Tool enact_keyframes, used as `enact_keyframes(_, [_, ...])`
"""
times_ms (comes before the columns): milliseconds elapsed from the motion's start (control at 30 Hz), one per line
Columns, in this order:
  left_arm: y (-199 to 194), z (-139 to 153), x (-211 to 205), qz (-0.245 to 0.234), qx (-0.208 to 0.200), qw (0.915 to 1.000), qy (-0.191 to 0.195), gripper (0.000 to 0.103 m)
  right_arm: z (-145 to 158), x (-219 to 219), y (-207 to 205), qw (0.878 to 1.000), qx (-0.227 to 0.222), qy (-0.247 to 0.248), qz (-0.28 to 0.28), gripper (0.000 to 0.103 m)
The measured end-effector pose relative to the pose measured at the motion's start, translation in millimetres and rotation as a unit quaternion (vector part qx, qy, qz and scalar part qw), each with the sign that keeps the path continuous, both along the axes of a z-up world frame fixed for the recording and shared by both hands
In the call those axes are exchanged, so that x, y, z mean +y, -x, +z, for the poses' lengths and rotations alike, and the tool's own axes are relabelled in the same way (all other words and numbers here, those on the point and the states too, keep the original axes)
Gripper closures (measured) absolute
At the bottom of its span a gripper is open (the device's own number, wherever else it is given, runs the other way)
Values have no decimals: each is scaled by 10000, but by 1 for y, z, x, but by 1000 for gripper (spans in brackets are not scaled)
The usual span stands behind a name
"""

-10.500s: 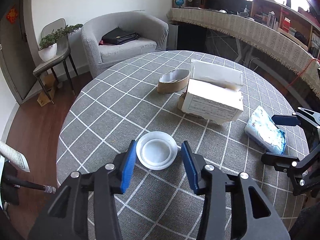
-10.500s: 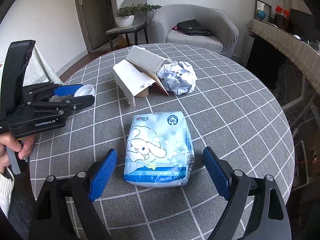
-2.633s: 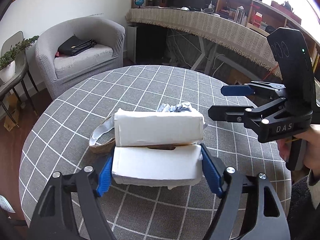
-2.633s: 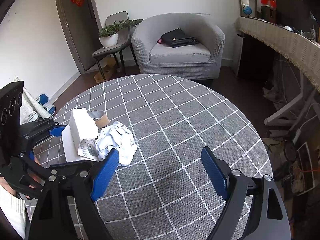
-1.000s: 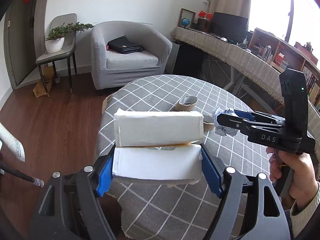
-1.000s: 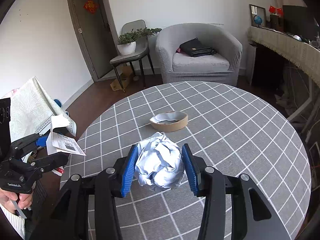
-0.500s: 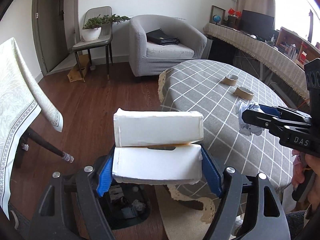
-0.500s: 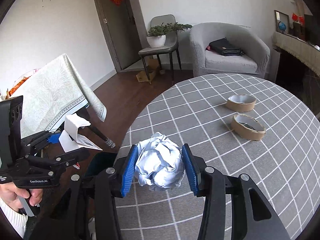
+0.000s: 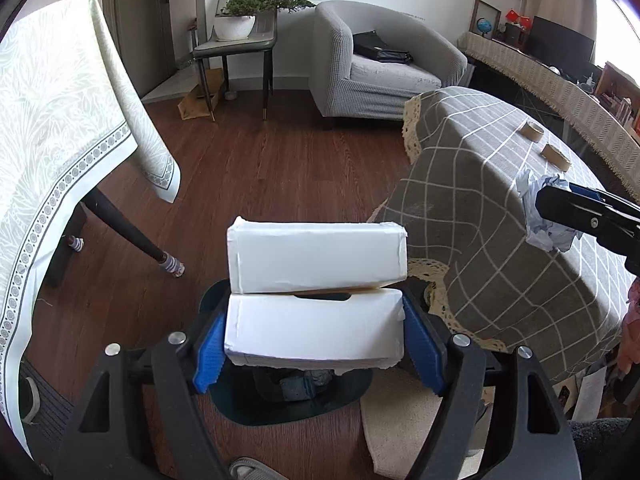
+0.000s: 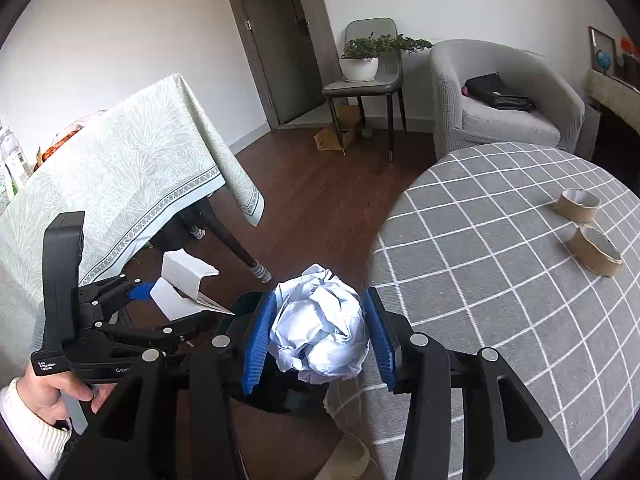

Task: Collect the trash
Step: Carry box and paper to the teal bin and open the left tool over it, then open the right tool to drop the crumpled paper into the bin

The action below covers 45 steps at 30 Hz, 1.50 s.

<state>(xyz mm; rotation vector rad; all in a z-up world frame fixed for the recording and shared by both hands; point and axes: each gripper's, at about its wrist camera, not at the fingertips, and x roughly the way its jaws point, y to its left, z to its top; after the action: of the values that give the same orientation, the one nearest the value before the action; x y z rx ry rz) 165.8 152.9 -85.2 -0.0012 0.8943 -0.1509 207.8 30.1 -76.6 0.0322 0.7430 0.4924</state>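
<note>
Here, low in the frame, the left gripper (image 9: 314,340) clamps the white open-flapped cardboard box (image 9: 315,296) above the dark round floor bin (image 9: 288,400) and should release only once centred, while the right gripper (image 10: 318,340) squeezes the crumpled white paper ball (image 10: 320,330) beside it.

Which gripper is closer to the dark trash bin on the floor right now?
Left. The left gripper, clamped on the white box, hangs directly over the trash bin. The right gripper, holding the crumpled paper, sits at the table edge beside the bin.

Both grippers swung off table; white box (image 9: 316,288) now over dark bin (image 9: 256,404).
</note>
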Motion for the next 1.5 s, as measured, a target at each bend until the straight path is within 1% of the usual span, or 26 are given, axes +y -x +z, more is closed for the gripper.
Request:
enact_keyframes(267, [-2, -26, 37, 267, 343, 9991, -14, 25, -14, 45, -10, 9993, 191, 61, 326, 57])
enact_keyframes(433, [-4, -43, 49, 277, 570, 9979, -89, 24, -23, 72, -17, 9983, 297, 116, 484, 57])
enact_keyframes(533, [-4, -55, 54, 296, 710, 9968, -213, 24, -29, 86, -22, 9978, 354, 146, 544, 57])
enact_keyframes(600, [-5, -62, 59, 291, 833, 9960, -171, 24, -33, 93, -24, 9975, 383, 172, 572, 57])
enact_keyframes(667, [-5, -67, 61, 289, 894, 9955, -158, 23, -37, 101, -27, 9971, 416, 202, 597, 57])
enact_keyframes(733, [-5, -70, 64, 272, 960, 9949, -156, 17, -41, 107, -29, 9968, 457, 229, 615, 57])
enact_keyframes(800, [-4, -69, 66, 279, 948, 9950, -147, 14, -46, 112, -31, 9964, 508, 260, 624, 57])
enact_keyframes(933, [1, -63, 74, 314, 872, 9957, -89, 14, -55, 119, -35, 9956, 616, 322, 629, 57])
enact_keyframes(1067, [4, -52, 85, 453, 726, 9963, 63, 14, -63, 127, -39, 9945, 710, 376, 669, 57])
enact_keyframes(1133, [6, -45, 90, 507, 616, 9968, 74, 17, -68, 131, -40, 9938, 767, 411, 694, 57])
enact_keyframes(1267, [13, -29, 93, 589, 317, 9978, -29, 22, -82, 138, -43, 9916, 942, 486, 746, 57])
enact_keyframes(1367, [15, -18, 95, 613, 162, 9980, -60, 29, -95, 145, -45, 9892, 1095, 567, 792, 57])
enact_keyframes(1500, [15, -7, 98, 635, 47, 9979, 67, 37, -113, 154, -47, 9851, 1320, 687, 867, 57])
